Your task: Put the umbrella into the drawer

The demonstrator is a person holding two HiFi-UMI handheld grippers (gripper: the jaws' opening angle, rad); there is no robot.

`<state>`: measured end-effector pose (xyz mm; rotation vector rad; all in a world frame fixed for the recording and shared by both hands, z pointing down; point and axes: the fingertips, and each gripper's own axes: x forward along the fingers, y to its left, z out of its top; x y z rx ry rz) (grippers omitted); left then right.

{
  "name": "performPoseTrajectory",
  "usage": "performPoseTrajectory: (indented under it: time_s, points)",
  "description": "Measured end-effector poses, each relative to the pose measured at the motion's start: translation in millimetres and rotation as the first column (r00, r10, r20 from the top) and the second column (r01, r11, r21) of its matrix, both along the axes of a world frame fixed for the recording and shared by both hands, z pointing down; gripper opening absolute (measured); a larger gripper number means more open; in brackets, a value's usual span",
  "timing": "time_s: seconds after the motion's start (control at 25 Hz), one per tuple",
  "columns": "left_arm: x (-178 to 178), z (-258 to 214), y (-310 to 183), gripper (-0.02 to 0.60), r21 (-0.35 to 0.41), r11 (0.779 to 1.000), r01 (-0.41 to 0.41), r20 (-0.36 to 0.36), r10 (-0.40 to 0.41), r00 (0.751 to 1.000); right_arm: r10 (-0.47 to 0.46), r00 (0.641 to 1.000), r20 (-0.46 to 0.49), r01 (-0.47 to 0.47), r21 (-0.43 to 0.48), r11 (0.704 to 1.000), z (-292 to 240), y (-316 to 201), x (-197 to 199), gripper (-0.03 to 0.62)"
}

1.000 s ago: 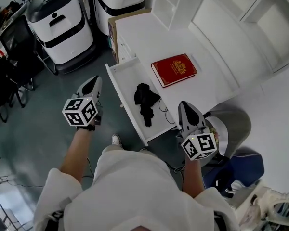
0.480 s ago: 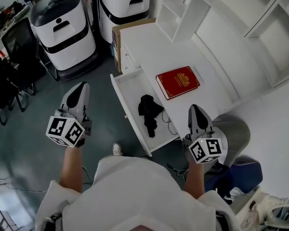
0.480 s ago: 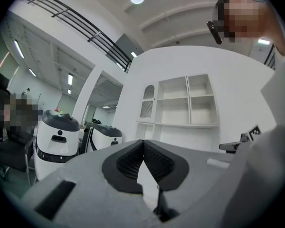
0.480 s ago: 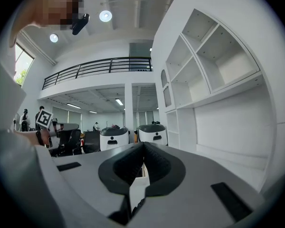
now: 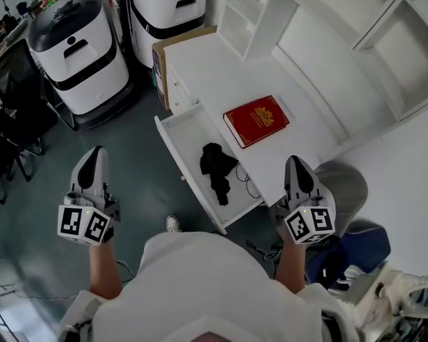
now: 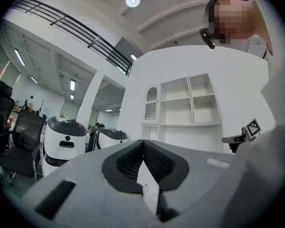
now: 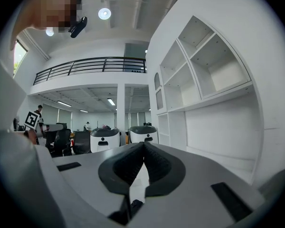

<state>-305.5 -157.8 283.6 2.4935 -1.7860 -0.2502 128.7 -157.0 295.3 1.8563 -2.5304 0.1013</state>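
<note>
In the head view a folded black umbrella (image 5: 215, 167) lies inside the pulled-out white drawer (image 5: 172, 131) of a white desk (image 5: 221, 66). My left gripper (image 5: 94, 159) is held over the floor well to the left of the drawer, and its jaws are shut with nothing in them (image 6: 143, 141). My right gripper (image 5: 297, 164) hangs past the desk's near right corner, away from the umbrella, and its jaws are also shut and empty (image 7: 143, 144). Both grippers point level, out into the room.
A red book (image 5: 256, 120) lies on the desk top behind the drawer. Two white and black machines (image 5: 77, 48) stand on the floor at the left, with black office chairs (image 5: 7, 112) beside them. White shelving (image 5: 342, 27) lines the wall. A grey bin (image 5: 348, 184) and a blue bag (image 5: 349, 251) sit near my right gripper.
My left gripper has drawn back from the drawer's left edge, moving left and toward me. My right gripper rose slightly. The umbrella stays lying in the drawer.
</note>
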Motion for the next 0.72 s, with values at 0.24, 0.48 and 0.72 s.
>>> performPoseTrajectory:
  time_s: [0.24,0.48,0.72]
  points:
    - [3.5,-14.1,-10.8,0.014,0.051,0.998,-0.026,-0.012,0.026,1.0,0.025,1.0,-0.018,-0.025,0.004,1.0,-4.2,4.1,0.7,0.0]
    - [18.9,-21.0,-25.0,0.014,0.068,0.995,-0.075,-0.002,0.075,0.997,0.018,1.0,-0.006,-0.018,0.012,1.0,-4.5,3.2,-11.3,0.0]
    - [23.3,-23.9,-32.8,0.014,0.064,0.994,-0.091,0.021,0.09,0.996,0.026,1.0,0.013,-0.026,-0.004,1.0,0.2,4.3,-11.7,0.0]
